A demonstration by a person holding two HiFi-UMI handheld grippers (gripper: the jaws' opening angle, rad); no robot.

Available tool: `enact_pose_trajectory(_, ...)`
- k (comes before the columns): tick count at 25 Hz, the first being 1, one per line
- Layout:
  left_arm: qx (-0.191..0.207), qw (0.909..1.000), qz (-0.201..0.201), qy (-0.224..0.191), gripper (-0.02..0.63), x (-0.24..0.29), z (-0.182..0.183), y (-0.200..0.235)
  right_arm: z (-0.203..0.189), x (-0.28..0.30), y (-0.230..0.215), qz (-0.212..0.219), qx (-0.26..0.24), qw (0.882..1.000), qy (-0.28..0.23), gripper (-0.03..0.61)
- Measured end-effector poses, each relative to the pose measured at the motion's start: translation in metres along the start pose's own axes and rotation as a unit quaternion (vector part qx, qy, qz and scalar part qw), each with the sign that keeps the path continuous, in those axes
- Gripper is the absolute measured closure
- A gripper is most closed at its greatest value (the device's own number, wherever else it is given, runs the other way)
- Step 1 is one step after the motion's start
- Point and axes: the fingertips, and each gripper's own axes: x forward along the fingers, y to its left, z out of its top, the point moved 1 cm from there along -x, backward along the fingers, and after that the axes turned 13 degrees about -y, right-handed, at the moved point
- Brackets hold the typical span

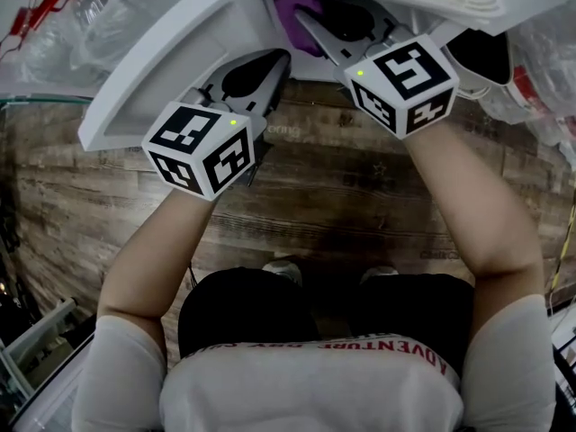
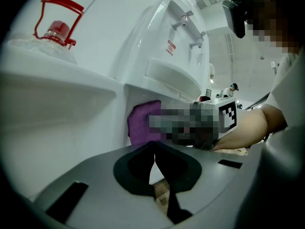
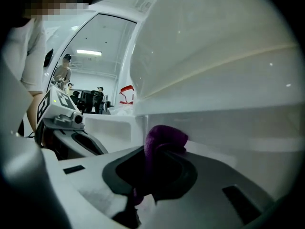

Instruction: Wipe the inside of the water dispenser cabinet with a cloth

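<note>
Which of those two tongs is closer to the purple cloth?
Right. The right tongs are clamped on the purple cloth; the left tongs are shut and empty beside it, not touching.

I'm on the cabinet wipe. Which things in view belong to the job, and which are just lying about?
Job:
purple cloth, clamped in the right tool
water dispenser
left tool, shut and empty

Lying about:
red-handled bottle
clear plastic wrapping
people in the background
</note>
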Motion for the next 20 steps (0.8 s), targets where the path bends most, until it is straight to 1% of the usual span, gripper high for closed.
enact_pose_trajectory(5, -0.002, 0.9999, 0.011, -0.006, 0.586, -0.002, 0.0, 0.011, -0.003, 0.004, -0.002, -0.012, 0.014, 1.0, -0.011, 0.52)
enact_pose_trajectory(10, 0.001, 0.9999, 0.012, -0.009, 0.586, -0.002, -0.004, 0.011, -0.014, 0.005, -0.001, -0.023, 0.034, 0.999, -0.012, 0.52)
enact_pose_trajectory(17, -0.004, 0.9999, 0.015, 0.001, 0.586, -0.008, -0.023, 0.016, -0.041, 0.004, 0.008, -0.025, 0.05, 0.998, 0.014, 0.52)
enact_pose_trajectory(20, -0.014, 0.9997, 0.018, 0.003, 0.586, -0.007, -0.031, 0.018, -0.057, 0.003, 0.011, -0.026, 0.049, 0.998, 0.034, 0.52)
